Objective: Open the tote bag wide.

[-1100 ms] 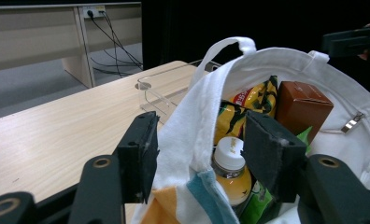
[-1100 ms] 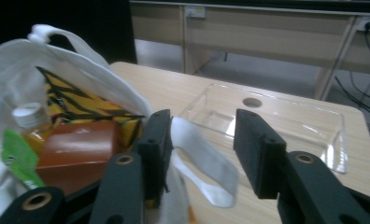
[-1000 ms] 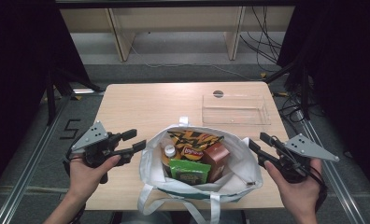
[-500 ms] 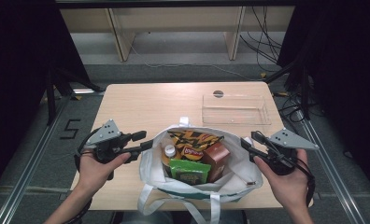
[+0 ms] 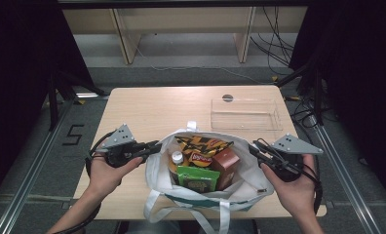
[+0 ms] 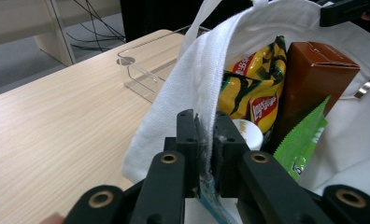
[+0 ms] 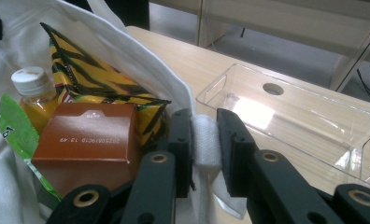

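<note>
**Both grippers now on the bag's rim**

Since a second ago, both hands have closed in from the sides. Left hand-held gripper (image 5: 154, 145) pinches the white cloth bag (image 5: 252, 170) at its left rim; right hand-held gripper (image 5: 253, 147) clamps the right rim. Between them sit a yellow-black crinkled snack packet (image 5: 204, 144), brown carton (image 5: 226, 163), green pouch (image 5: 197, 176) and half-hidden white-capped bottle (image 5: 177, 158). Beyond the right hand-held gripper, a clear plastic tray (image 5: 246, 114) lies on the wooden surface (image 5: 147, 109).

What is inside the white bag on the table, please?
Inside the white bag: a yellow-black snack bag, a brown box, a green packet and a white-capped bottle. Anything beneath them is covered.
</note>
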Demonstrator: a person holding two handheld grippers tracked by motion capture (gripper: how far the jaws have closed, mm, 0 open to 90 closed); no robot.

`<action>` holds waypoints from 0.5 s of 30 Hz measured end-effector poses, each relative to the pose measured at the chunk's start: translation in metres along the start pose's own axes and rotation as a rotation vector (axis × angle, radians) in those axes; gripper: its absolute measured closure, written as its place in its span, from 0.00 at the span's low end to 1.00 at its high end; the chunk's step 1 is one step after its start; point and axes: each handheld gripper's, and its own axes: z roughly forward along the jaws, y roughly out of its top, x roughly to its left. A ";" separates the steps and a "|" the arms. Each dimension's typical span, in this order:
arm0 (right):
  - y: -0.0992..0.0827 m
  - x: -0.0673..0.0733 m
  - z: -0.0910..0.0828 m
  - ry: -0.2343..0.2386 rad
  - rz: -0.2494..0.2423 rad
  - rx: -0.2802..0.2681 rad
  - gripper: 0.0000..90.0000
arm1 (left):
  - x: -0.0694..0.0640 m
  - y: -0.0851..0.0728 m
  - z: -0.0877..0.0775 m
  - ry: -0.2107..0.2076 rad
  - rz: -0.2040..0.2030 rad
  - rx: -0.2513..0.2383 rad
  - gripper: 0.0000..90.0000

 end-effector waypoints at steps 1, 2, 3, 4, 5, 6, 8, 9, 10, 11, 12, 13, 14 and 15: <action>0.002 0.002 0.000 0.007 0.019 0.005 0.87 | 0.001 0.000 0.001 -0.002 -0.004 -0.015 0.94; 0.002 0.002 0.000 0.007 0.019 0.005 0.87 | 0.001 0.001 0.001 0.012 0.000 -0.014 0.94; 0.002 0.001 0.001 0.019 0.014 0.007 0.88 | 0.001 0.001 0.001 0.019 0.003 -0.017 0.94; 0.003 0.003 0.000 0.015 0.024 0.020 0.88 | 0.001 0.001 0.002 0.021 -0.004 -0.025 0.94; 0.004 0.002 0.001 0.014 0.004 0.014 0.88 | 0.002 0.001 0.002 0.024 -0.011 -0.023 0.94; 0.005 0.002 0.002 0.013 -0.002 0.011 0.88 | 0.003 0.001 0.003 0.023 -0.018 -0.026 0.94; 0.006 0.001 0.004 0.000 -0.013 0.009 0.88 | 0.007 0.000 0.006 0.024 -0.041 -0.017 0.94; 0.007 0.001 0.006 -0.008 -0.015 0.002 0.88 | 0.008 0.000 0.007 0.026 -0.048 -0.016 0.93; 0.008 0.002 0.007 0.000 -0.002 0.011 0.88 | 0.009 0.001 0.009 0.029 -0.052 -0.014 0.93; 0.009 0.001 0.008 -0.007 -0.010 0.010 0.88 | 0.010 0.001 0.010 0.031 -0.052 -0.012 0.93; 0.009 0.002 0.010 -0.013 -0.012 0.011 0.88 | 0.011 0.001 0.011 0.035 -0.052 -0.011 0.93; 0.010 0.004 0.012 -0.009 0.007 0.016 0.88 | 0.012 0.001 0.013 0.039 -0.048 -0.009 0.93; 0.010 0.004 0.013 -0.017 0.008 0.015 0.88 | 0.011 0.001 0.014 0.043 -0.045 -0.006 0.93; 0.011 0.004 0.015 -0.023 0.003 0.018 0.88 | 0.012 0.001 0.015 0.046 -0.038 0.002 0.93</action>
